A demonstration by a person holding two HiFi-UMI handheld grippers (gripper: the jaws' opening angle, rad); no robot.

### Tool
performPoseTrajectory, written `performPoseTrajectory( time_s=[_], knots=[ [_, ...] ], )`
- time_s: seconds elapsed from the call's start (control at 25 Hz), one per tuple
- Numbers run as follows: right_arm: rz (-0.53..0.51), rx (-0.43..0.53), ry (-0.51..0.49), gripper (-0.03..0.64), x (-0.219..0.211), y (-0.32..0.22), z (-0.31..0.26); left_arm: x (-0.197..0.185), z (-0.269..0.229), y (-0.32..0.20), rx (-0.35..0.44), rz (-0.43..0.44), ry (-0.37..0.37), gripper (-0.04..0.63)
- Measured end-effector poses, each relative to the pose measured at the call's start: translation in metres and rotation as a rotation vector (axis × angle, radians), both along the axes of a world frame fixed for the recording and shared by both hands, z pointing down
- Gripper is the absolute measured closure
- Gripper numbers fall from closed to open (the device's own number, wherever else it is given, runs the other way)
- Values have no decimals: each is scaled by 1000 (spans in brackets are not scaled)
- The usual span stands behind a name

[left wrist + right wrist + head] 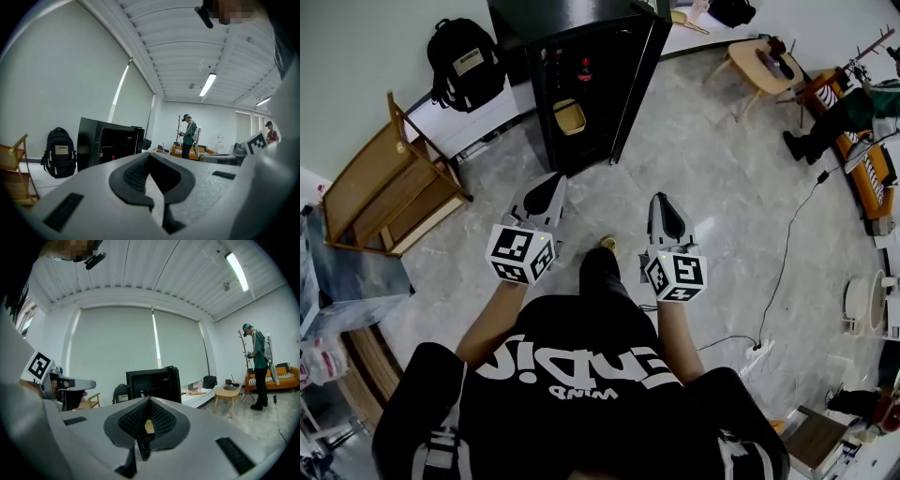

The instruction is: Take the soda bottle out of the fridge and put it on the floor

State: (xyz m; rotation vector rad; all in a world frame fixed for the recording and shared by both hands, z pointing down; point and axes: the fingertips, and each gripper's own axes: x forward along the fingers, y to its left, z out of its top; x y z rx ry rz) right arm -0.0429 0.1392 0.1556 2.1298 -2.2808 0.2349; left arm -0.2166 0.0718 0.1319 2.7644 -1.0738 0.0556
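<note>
One black fridge (636, 89) stands open ahead of you. Your left gripper (549, 184) and right gripper (663, 202) (both empty) have their jaws pressed together. The soda bottle (584, 68), seemingly red-capped, sits on an upper shelf inside.

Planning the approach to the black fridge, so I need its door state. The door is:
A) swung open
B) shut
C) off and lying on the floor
A: the head view shows the fridge with its door swung out to the right, leaving the shelves inside in plain sight.
</note>
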Motion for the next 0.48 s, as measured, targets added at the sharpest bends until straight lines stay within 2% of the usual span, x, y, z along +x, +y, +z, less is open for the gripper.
performPoseTrajectory(
  time_s=[0.48],
  knots=[
    [-82, 10, -10, 594, 100, -135, -12, 94, -13, -127, -1, -85, 11, 589]
  ],
)
